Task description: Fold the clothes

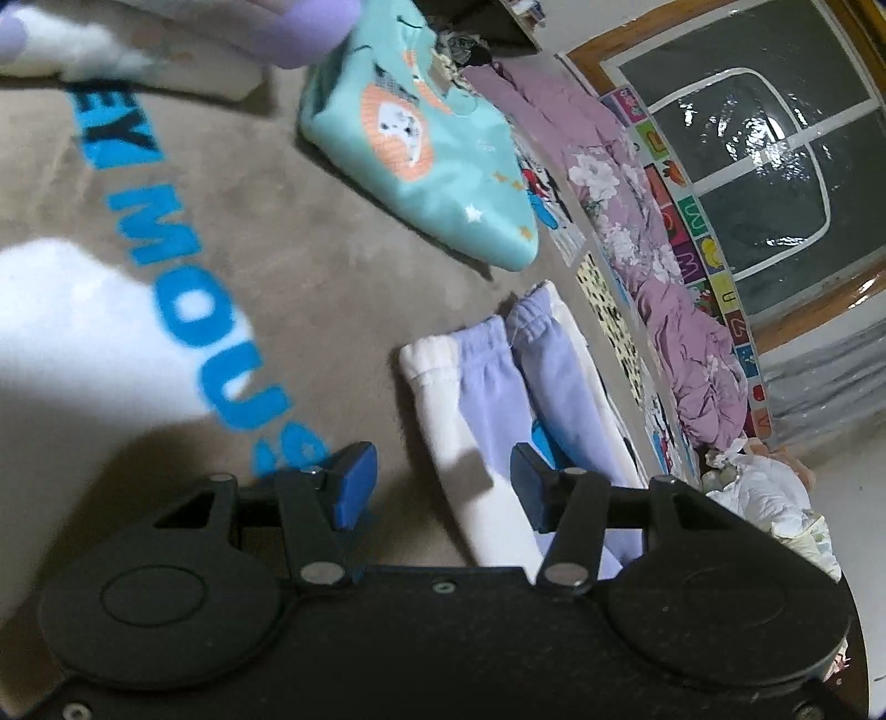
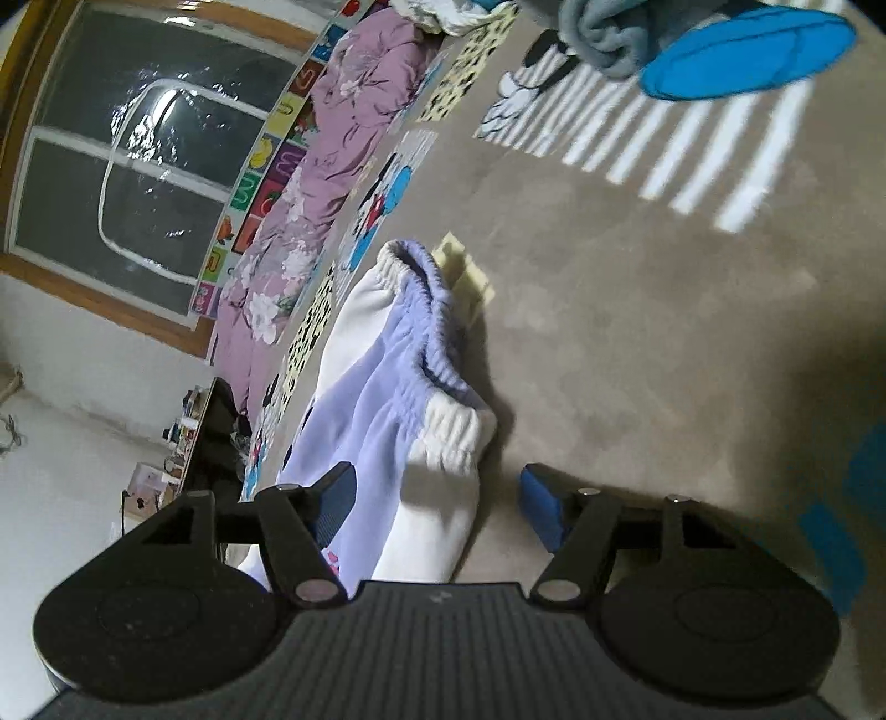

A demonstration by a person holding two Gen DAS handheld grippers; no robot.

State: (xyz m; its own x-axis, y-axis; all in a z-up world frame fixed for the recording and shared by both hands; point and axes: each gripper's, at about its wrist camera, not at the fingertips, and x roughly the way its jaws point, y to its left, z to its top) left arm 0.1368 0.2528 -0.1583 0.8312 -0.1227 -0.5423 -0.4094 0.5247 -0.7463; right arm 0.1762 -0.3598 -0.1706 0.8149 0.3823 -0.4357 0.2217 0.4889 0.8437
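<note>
A pair of lilac-and-white jogging trousers [image 1: 498, 387] is lying flat on a beige blanket [image 1: 288, 288], the two legs side by side and the cuffs pointing away from the left wrist camera. In the right wrist view the elastic waistband [image 2: 432, 343] is sitting just ahead of the tool, slightly bunched. The left tool [image 1: 443, 487] is hovering with its blue pads spread wide, one over bare blanket and one over a trouser leg, pinching nothing. The right tool [image 2: 437, 498] is likewise standing wide open, its pads straddling the white waist end without gripping it.

A teal sweatshirt with a lion print [image 1: 421, 144] is resting further up the blanket as a compact folded packet, so at least one garment is lying the way the task wants. The trousers are showing their full length, so on this evidence they are looking legs-together at most and are still needing a crosswise fold. Blurred lilac and white fabric [image 1: 221, 33] is filling the top edge of the left view; what it is cannot be told.

The blanket is carrying large blue lettering and cartoon mouse figures. A pink floral quilt [image 1: 653, 232] is running along its far edge, against an alphabet mat [image 1: 692, 221] below a dark, wood-framed window [image 1: 747, 166]. Crumpled pale cloth [image 1: 764, 498] is sitting near the corner.
</note>
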